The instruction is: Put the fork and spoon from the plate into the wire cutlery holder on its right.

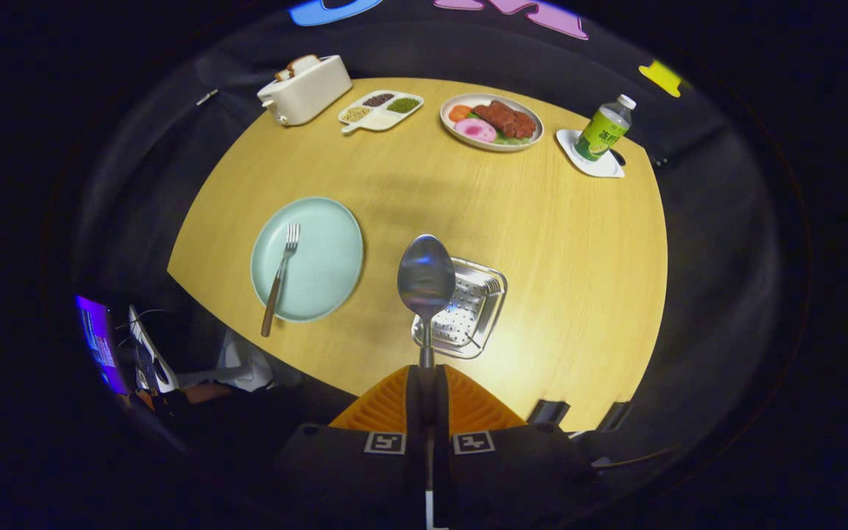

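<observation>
Spoon [426, 278] clamped by handle between gripper [427, 372] fingers, bowl raised ahead, held over wire cutlery holder [468, 309] just beyond fingers, likely lined up for drop. Holder looks empty. Fork [281, 277] alone on plate [321, 258], left of gripper, handle overhanging rim onto tabletop [564, 258].

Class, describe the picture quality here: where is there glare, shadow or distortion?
Gripper view: fisheye bends the table edges into curves; glare brightens the wood beside the wire holder; a soft shadow lies beyond the spoon, gripped by the shut fingers; surroundings are dark.
</observation>
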The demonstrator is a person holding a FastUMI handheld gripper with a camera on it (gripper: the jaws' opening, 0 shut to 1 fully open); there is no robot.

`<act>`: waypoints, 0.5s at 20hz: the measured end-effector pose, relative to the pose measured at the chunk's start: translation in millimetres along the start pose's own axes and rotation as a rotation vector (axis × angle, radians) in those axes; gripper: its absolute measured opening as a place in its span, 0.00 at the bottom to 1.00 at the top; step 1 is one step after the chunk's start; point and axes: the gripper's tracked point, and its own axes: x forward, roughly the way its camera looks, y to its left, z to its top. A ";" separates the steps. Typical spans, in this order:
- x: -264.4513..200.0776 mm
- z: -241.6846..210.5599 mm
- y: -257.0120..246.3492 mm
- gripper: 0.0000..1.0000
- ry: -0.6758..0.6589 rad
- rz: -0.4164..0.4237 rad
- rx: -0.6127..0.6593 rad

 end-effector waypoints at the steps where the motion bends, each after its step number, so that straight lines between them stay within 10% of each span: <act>1: 3.0 -6.9 -5.7 0.09 0.040 0.000 -0.007; 10: 38.4 -24.1 -27.2 0.09 0.322 -0.051 -0.054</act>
